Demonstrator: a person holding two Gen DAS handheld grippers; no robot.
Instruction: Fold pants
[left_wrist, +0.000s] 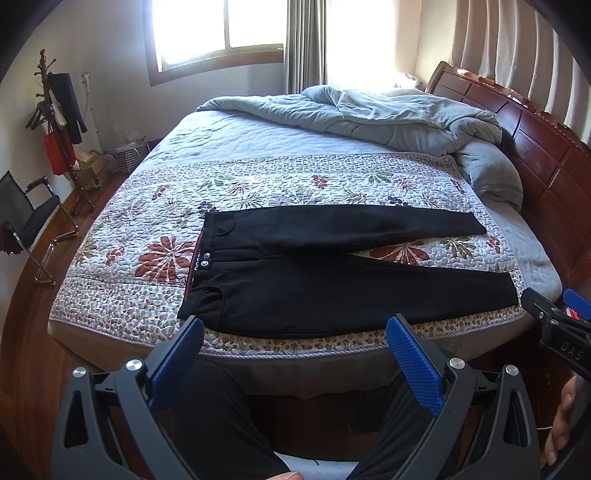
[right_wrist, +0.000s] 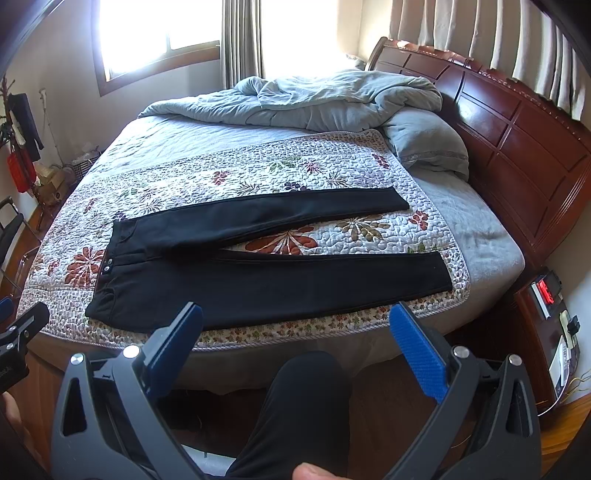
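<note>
Two grippers: left gripper (left_wrist: 295, 339) and right gripper (right_wrist: 295, 325) both hang before the bed edge, blue-padded fingers (left_wrist: 415, 363) spread wide, holding nothing.
Pants place: black long pants (left_wrist: 314, 284) lie flat on the floral quilted bedspread (left_wrist: 258, 184), waistband at 9 o'clock, leg ends at 3 o'clock, legs parted in a narrow V.
Step, as I judge: first fold, leg onto leg.
Good way: pinch the near leg at waist corner and hem together, carry it toward 12 o'clock, match the edges.
Risk: wrinkles, or catching the bedspread also.
</note>
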